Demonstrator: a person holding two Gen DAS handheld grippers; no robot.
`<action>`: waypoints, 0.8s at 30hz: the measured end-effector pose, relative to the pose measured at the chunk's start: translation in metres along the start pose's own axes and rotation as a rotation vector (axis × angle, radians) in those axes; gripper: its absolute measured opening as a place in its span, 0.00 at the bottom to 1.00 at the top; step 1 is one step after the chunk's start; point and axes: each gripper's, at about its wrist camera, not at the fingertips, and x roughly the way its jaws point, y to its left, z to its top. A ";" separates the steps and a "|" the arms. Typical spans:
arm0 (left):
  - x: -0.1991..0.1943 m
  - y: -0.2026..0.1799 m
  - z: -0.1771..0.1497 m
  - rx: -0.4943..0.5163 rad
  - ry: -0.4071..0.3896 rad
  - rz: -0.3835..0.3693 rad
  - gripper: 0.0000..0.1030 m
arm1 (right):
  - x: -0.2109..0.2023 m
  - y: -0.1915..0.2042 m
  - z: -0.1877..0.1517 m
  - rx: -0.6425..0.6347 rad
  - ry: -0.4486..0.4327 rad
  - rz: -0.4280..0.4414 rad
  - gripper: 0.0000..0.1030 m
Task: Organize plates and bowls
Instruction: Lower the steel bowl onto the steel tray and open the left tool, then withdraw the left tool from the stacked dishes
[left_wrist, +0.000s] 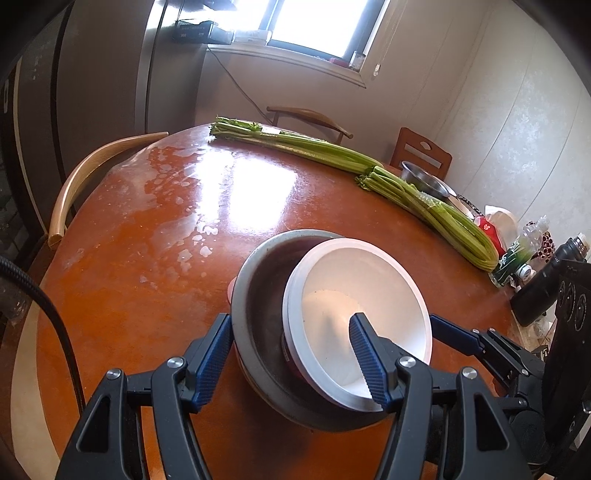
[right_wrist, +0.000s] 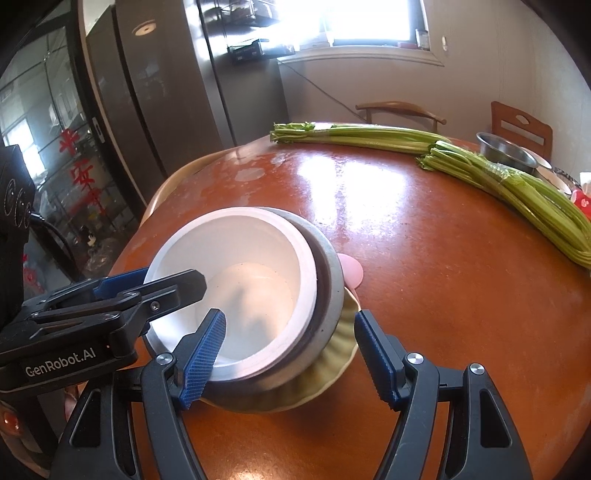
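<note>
While sunlight from the window (left_wrist: 325, 26) is reflected on the round orange-brown table (left_wrist: 147, 258), the white bowl (left_wrist: 362, 295), tilted in the grey bowl (left_wrist: 258, 280) near the front edge, is straddled by both grippers, left (left_wrist: 291, 347) and right (right_wrist: 291, 339), fingers apart.

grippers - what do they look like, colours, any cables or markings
Both are alike: the left gripper and right gripper have black plastic frames with triangular cut-outs, silver pivot screws, and blue ribbed pads on the fingers. The left gripper's body reads "GenRobot.AI" in white, and a black cable trails from it.
</note>
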 end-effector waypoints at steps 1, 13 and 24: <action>-0.001 -0.001 -0.001 0.001 -0.002 0.003 0.63 | -0.001 0.000 0.000 0.001 -0.002 0.001 0.72; -0.015 -0.009 -0.003 0.015 -0.026 0.047 0.63 | -0.013 0.002 -0.001 -0.004 -0.019 -0.001 0.72; -0.047 -0.023 -0.012 0.040 -0.080 0.060 0.64 | -0.052 0.006 -0.010 -0.020 -0.078 0.010 0.72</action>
